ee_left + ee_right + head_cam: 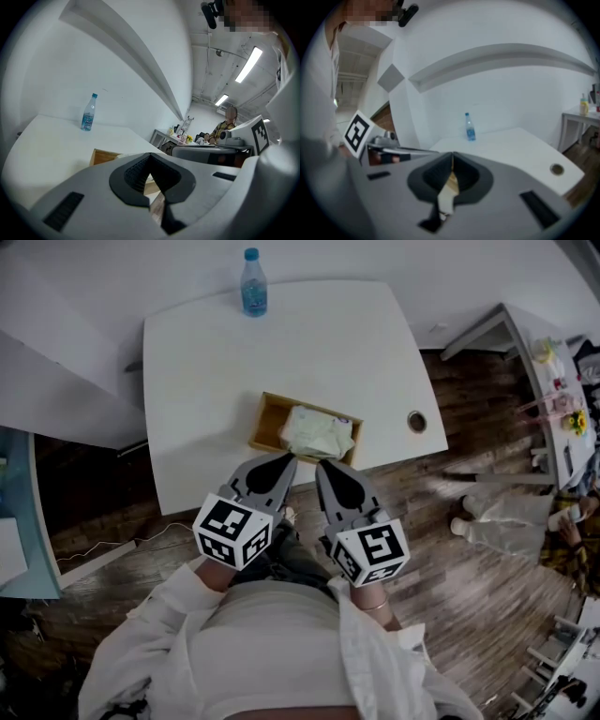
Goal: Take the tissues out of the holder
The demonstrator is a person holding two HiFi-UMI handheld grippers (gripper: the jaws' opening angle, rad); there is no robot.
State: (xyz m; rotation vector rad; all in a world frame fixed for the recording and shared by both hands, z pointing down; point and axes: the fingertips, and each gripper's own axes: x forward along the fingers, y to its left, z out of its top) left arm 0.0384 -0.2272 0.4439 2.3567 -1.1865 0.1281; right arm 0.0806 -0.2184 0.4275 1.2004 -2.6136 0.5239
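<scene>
White table [206, 362]: water bottle [253, 284] beyond wooden holder [267, 425]

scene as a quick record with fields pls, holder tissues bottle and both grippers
table: white
holder: wooden, open top, near front edge
tissues: pack lying in holder, not taken out
bottle: upright, far edge
left gripper: shut, empty, just short of holder
right gripper: shut, empty, beside the left

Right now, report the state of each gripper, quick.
Left gripper: jaws closed, holding nothing.
Right gripper: jaws closed, holding nothing.
</scene>
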